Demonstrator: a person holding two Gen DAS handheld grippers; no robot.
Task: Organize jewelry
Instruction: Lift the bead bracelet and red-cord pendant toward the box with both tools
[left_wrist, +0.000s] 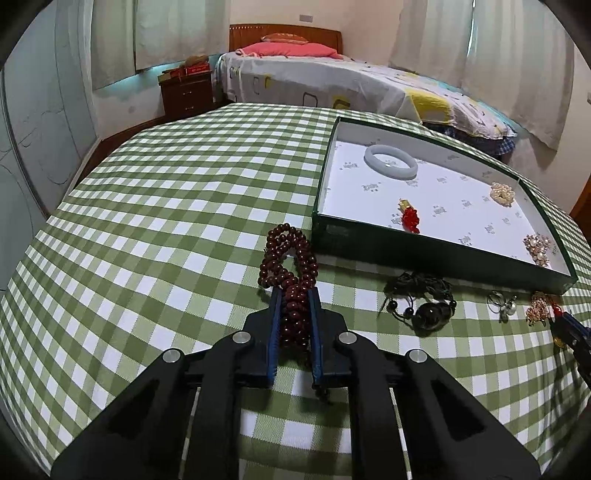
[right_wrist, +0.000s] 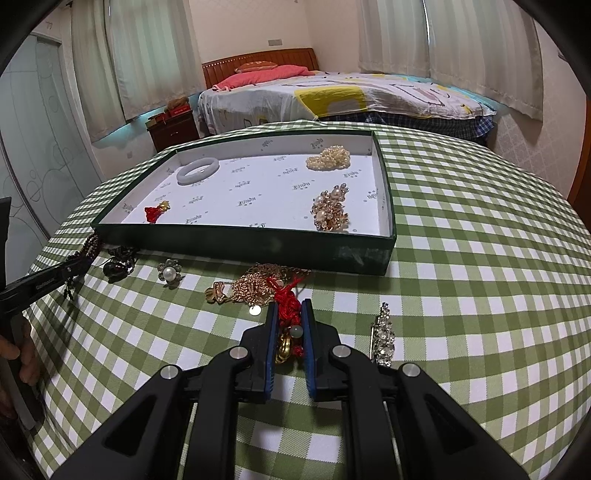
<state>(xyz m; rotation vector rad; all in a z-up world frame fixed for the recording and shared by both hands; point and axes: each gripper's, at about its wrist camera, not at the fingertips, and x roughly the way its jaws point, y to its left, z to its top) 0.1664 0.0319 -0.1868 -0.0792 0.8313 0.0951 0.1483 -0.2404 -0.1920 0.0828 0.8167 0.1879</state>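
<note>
1. The table (left_wrist: 155, 206), under a green-and-white checked cloth, runs off the bottom and sides of both views; the grippers' black bodies hide its near part.
2. The shallow green tray (right_wrist: 258, 243) with its white printed liner lies on the cloth. The right wrist view shows all of it; the left wrist view shows it at an angle from one side.
3. The left gripper (left_wrist: 293, 295) is clamped on a dark red bead strand (left_wrist: 291, 254), whose loops lie on the cloth just short of the tray's near corner. The strand's lower end is hidden between the blue pads.
4. The right gripper (right_wrist: 290, 308) is pinched on a red knotted charm (right_wrist: 286, 302) with a gold piece and a pale bead, beside a gold chain heap (right_wrist: 255, 282); how they join is hard to make out, possibly tangled.
5. Inside the tray: a white bangle (right_wrist: 197, 170), pearl cluster (right_wrist: 328, 158), gold-and-pearl brooch (right_wrist: 330, 208) and small red tassel (right_wrist: 155, 212).
6. On the cloth: a black cord pendant (left_wrist: 424, 306) and a pearl flower ring (right_wrist: 170, 273).
7. Only the right wrist view shows a rhinestone clip (right_wrist: 384, 341) and fingers (right_wrist: 26, 365) at the left edge.
</note>
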